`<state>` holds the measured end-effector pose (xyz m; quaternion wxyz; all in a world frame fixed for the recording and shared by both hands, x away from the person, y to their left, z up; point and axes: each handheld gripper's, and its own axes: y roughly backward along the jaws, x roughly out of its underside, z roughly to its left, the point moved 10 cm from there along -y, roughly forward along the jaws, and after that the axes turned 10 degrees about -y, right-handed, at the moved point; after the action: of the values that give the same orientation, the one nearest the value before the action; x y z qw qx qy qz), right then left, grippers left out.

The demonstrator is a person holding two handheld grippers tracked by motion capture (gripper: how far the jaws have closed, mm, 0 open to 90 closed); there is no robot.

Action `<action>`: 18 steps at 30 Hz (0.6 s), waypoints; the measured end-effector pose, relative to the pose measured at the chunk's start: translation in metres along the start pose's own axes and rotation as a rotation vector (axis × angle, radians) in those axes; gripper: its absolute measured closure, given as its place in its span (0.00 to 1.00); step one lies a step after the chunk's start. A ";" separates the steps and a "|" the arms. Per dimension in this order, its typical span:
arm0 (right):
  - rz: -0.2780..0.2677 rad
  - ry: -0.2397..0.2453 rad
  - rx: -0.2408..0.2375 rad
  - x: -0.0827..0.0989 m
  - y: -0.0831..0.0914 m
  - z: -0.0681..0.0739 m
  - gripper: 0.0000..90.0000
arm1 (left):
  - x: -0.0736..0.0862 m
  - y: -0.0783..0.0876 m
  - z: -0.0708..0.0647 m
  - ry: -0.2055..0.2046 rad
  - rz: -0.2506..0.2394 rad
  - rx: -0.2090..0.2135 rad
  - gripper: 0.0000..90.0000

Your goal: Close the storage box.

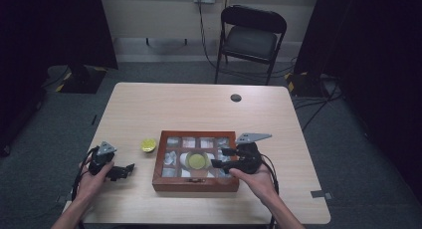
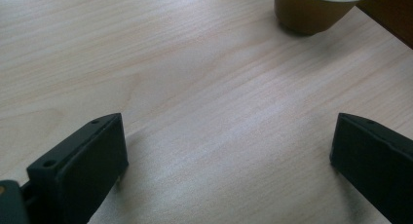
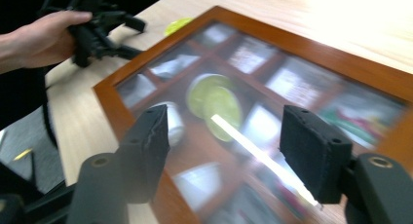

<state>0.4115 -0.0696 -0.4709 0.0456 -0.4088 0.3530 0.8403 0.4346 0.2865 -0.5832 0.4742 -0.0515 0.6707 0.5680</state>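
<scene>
Wooden and glass-lidded, the compartment box [image 1: 195, 183] sat on the pale tabletop [image 1: 199, 107] close to the person's edge, its brown frame dividing the inside into small cells. A yellow-topped capsule [image 1: 196, 161] lay on the glass lid around the box's middle, and in the right gripper view it showed as a lime-yellow disc [image 3: 214, 104] beyond the jaws, blurred by motion. The right hand-held gripper [image 1: 222, 158] hovered over the right part of the box with its jaws spread apart and nothing between the pads; the capsule lay just beyond its tips. A second yellow capsule [image 1: 148, 145] stood on the tabletop just beside the left wall of the box, apart from it; the left gripper view caught it at the upper edge [image 2: 316, 9], well ahead of the jaws. The left hand-held gripper [image 1: 124, 170] rested low over bare wood to the left of the box, its jaws wide open and empty, pointing toward the box. A folding chair [image 1: 251, 37] stood on the floor beyond the far edge of the tabletop.
</scene>
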 end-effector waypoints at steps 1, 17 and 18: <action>-0.007 -0.012 0.012 0.000 0.003 -0.005 0.35 | 0.000 0.000 0.000 0.002 -0.001 -0.001 0.00; -0.041 -0.153 0.293 0.029 0.050 -0.103 0.24 | 0.000 0.000 0.000 0.000 0.000 0.000 0.00; -0.037 -0.161 0.304 0.032 0.052 -0.109 0.23 | 0.000 0.000 0.000 0.002 -0.001 -0.001 0.00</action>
<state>0.4428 -0.1839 -0.5110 0.1507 -0.3349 0.4637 0.8063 0.4348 0.2864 -0.5832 0.4740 -0.0526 0.6707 0.5681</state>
